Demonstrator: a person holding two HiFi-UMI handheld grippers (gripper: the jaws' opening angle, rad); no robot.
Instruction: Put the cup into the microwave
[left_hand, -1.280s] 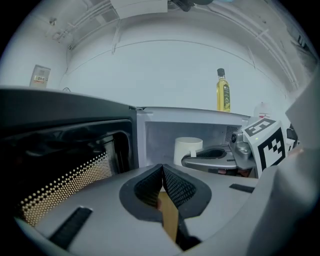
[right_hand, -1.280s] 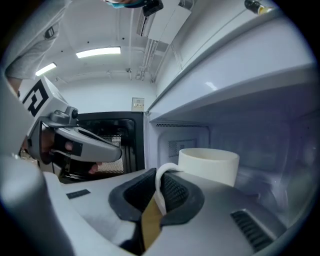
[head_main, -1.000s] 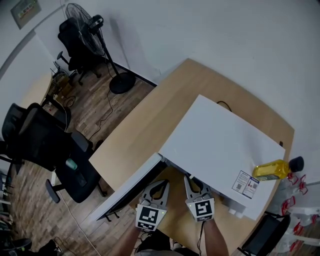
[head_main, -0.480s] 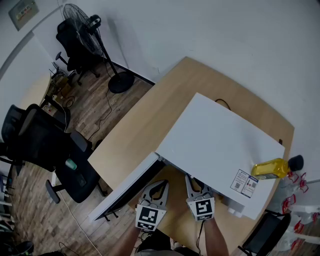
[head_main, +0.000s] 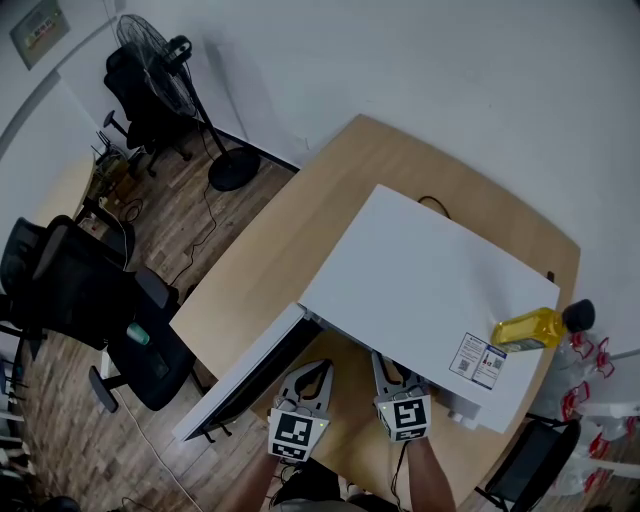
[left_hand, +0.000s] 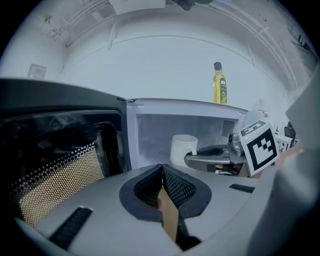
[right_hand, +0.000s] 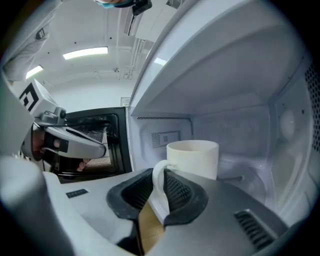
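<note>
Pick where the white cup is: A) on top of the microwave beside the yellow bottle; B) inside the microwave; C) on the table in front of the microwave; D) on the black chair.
B: the cup sits within the microwave cavity, with the cavity walls around it, and its handle is between the opening jaws of the right gripper.

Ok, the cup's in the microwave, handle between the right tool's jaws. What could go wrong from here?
1. The right tool has its jaws opening with the handle of the cup between them; backing out off-line could snag it and drag or tip the cup.
2. The bottle stands near a corner of the microwave top; a hard swing of the open door might jolt it off.
</note>
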